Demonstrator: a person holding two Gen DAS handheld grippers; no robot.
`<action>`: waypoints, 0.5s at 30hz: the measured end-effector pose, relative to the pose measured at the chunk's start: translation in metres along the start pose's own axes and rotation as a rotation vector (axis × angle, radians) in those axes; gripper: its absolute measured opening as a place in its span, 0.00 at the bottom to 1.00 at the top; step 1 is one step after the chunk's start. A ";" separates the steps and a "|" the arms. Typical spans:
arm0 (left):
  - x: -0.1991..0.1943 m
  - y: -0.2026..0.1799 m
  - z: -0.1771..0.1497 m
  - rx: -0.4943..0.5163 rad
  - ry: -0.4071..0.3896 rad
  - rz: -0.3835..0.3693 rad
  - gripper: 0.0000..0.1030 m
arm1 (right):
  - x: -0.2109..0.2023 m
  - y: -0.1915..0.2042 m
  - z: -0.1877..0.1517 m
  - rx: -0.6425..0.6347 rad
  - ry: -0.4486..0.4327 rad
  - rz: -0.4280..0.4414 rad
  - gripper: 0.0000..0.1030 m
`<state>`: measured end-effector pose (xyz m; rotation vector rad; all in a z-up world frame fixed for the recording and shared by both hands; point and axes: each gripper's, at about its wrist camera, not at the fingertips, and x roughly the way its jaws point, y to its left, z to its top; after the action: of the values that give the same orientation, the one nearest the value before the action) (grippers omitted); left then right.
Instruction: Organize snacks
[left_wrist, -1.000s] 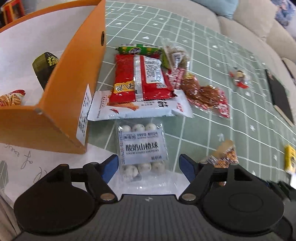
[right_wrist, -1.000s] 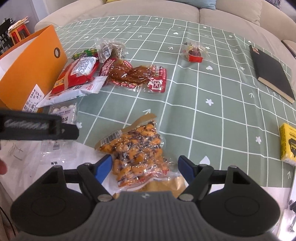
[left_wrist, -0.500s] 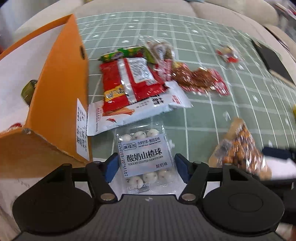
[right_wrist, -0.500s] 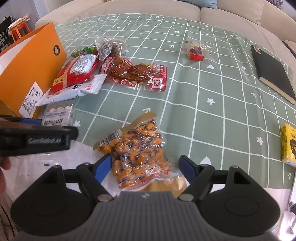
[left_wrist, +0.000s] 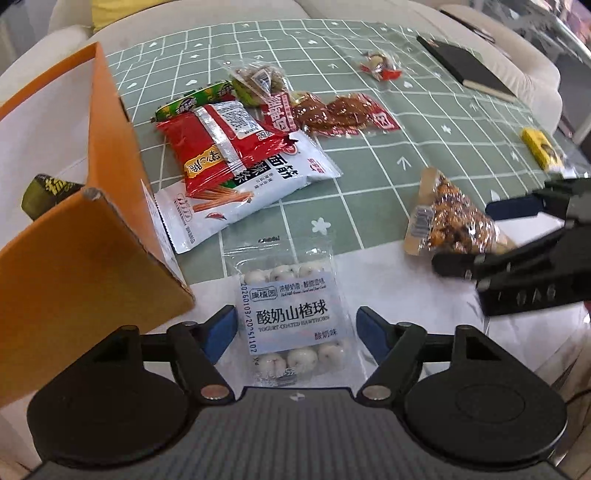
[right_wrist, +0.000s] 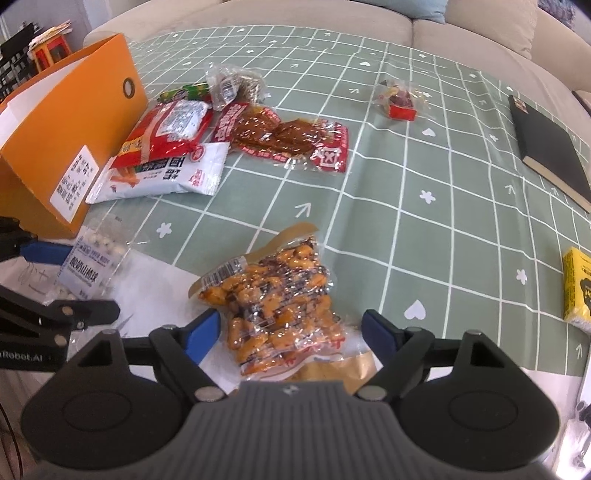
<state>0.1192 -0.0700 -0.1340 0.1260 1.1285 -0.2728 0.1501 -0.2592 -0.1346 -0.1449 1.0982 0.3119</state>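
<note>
Two grippers, both spread wide: left gripper (left_wrist: 295, 328) straddles the clear hawthorn-ball packet (left_wrist: 291, 314) beside the orange cardboard box (left_wrist: 74, 240); right gripper (right_wrist: 290, 332) straddles the orange nut bag (right_wrist: 280, 310), near end hidden.

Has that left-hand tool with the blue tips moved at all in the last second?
Yes. The left tool has swung right: in its view the orange box fills more of the left side, and the peanut packet sits further in from the right edge.

The white packet (left_wrist: 236, 192) lies half under the red packet (left_wrist: 218, 147). The box wall (left_wrist: 107, 192) hides most of a dark green packet (left_wrist: 46, 192). The right tongs (left_wrist: 524, 236) are blurred and cut off in the left view.
</note>
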 end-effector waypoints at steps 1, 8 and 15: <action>0.000 0.000 0.000 -0.008 -0.002 0.005 0.86 | 0.001 0.003 0.000 -0.017 0.001 -0.004 0.85; 0.004 -0.003 0.002 -0.059 0.003 0.078 0.88 | 0.002 0.002 0.000 -0.022 -0.016 -0.011 0.80; -0.002 -0.005 0.000 -0.062 -0.009 0.062 0.64 | 0.000 0.006 -0.001 -0.026 -0.031 -0.015 0.74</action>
<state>0.1170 -0.0741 -0.1317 0.1049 1.1207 -0.1829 0.1477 -0.2540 -0.1346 -0.1708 1.0626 0.3139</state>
